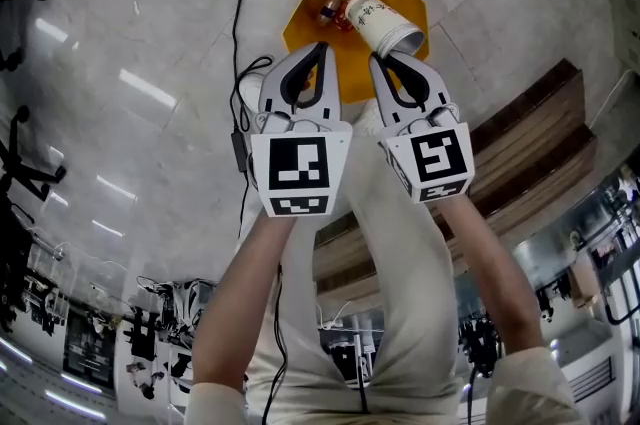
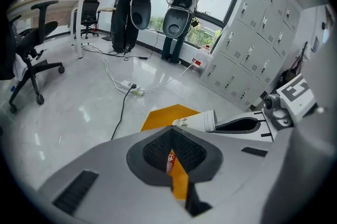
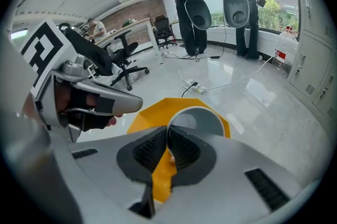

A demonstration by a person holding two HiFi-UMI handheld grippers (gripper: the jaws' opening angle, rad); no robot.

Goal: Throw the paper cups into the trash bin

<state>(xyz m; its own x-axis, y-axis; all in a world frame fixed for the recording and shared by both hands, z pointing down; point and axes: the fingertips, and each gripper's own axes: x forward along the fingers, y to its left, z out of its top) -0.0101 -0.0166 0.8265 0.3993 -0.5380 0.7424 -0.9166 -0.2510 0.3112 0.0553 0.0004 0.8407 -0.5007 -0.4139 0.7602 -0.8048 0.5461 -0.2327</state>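
Observation:
A white paper cup (image 1: 382, 23) with printed marks hangs tilted over the orange octagonal trash bin (image 1: 300, 21) on the floor. My right gripper (image 1: 378, 59) is shut on the cup's rim; the right gripper view shows the rim (image 3: 197, 115) pinched between the pads, open mouth facing the camera, bin (image 3: 145, 115) below. My left gripper (image 1: 322, 46) hovers beside it to the left, shut with nothing in it. In the left gripper view the cup (image 2: 195, 122) lies sideways just ahead over the bin (image 2: 163, 115). A small red-brown item (image 1: 330, 9) lies inside the bin.
A black cable (image 1: 238, 3) runs across the glossy floor to a power strip (image 2: 131, 88). A wooden bench (image 1: 530, 128) lies at the right. An office chair (image 2: 34, 67), grey lockers (image 2: 253, 44) and dark machines by the window (image 2: 139, 7) stand further off.

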